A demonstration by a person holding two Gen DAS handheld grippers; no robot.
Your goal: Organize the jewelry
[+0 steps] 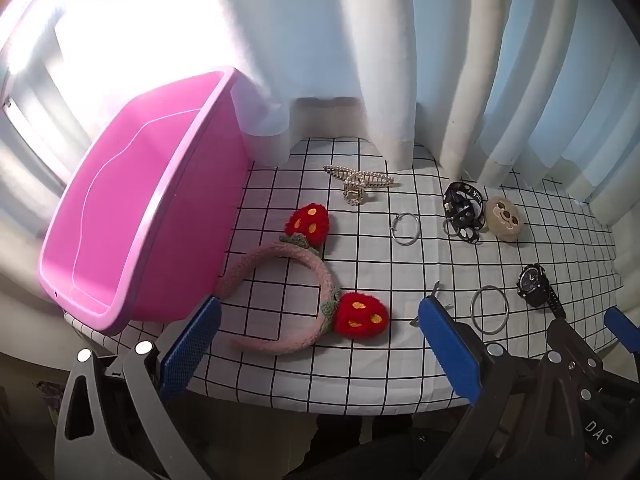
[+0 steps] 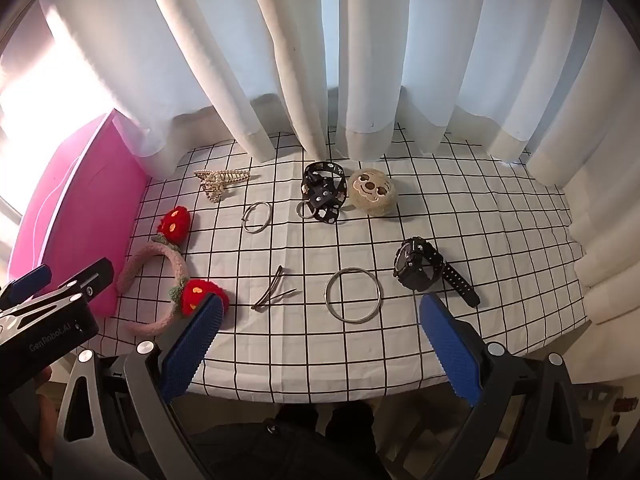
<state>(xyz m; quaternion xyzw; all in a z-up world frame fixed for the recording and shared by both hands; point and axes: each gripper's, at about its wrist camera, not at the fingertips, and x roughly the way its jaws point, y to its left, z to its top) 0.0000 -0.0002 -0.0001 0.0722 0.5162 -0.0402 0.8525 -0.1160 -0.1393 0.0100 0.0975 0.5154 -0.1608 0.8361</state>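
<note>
Nothing is collected yet: both the left gripper point(image 1: 318, 348) and right gripper point(image 2: 320, 344) hover wide open and empty, jewelry scattered on the checkered cloth point(image 2: 480, 220), so the headband point(image 1: 280, 280) beside the pink bin point(image 1: 132, 208) probably goes first

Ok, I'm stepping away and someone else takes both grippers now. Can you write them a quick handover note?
Left gripper: open, holding nothing, low over the table's near edge by the strawberry headband.
Right gripper: open, holding nothing, near the large metal ring.
Pink bin at the left looks empty as far as visible.
Still on the checked cloth: headband, pearl hair claw, small ring, black strap, plush face charm, watch, hairpins, large ring.
Done: nothing. Left: everything.
</note>
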